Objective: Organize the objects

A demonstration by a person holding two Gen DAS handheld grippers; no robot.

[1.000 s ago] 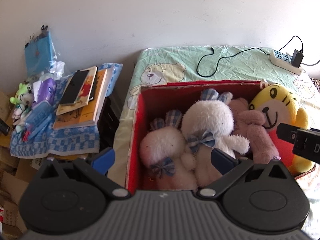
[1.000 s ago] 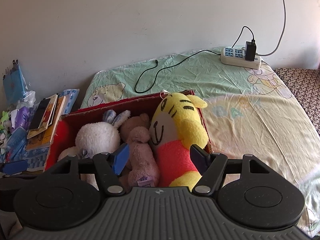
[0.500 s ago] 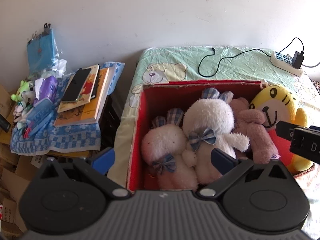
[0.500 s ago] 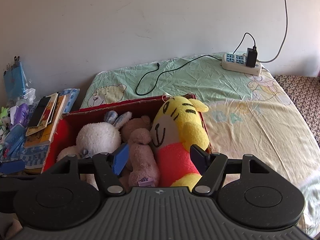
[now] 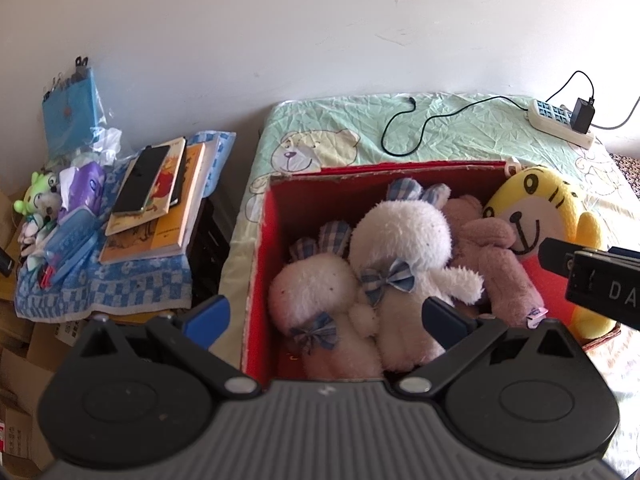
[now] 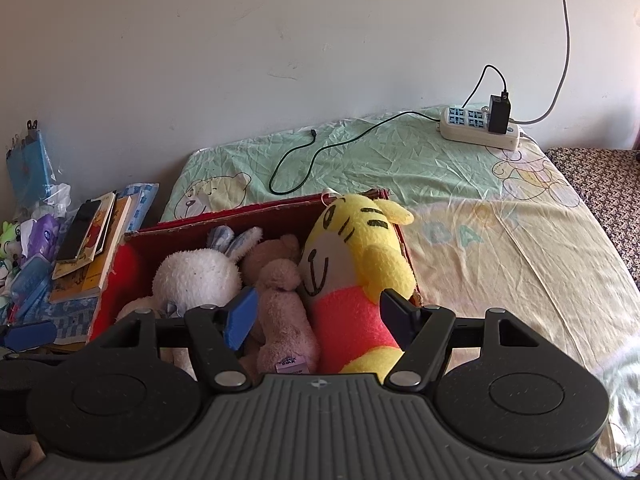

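— Starting nearest the cameras, what is seen of the two grippers?

— Both are held above the near edge of a red box [image 5: 276, 216]. The left gripper [image 5: 326, 316] is spread wide with nothing between its blue fingers [image 5: 208, 314]. The right gripper [image 6: 320, 314] is likewise parted, and nothing is gripped; a pink plush [image 6: 282, 312] and a yellow tiger plush [image 6: 356, 264] are framed between its fingers, but no contact can be made out.

— And the toys themselves?

— All are packed inside the box, which is set on a bed [image 6: 500, 240]. From the box's left side, a small white rabbit [image 5: 312, 292] is seen, then a larger white rabbit [image 5: 404, 236] with a checked bow, then the pink plush, then the tiger against the right wall.

— What is found farther off?

— Beside the bed, books [image 5: 160, 204] with a dark phone [image 5: 140, 180] on top are stacked on a blue checked cloth [image 5: 108, 284]. At the far end of the bed, a power strip [image 6: 476, 128] with a black charger [image 6: 499, 114] plugged in is laid near the wall, and a black cable [image 6: 320, 152] is looped across the sheet.
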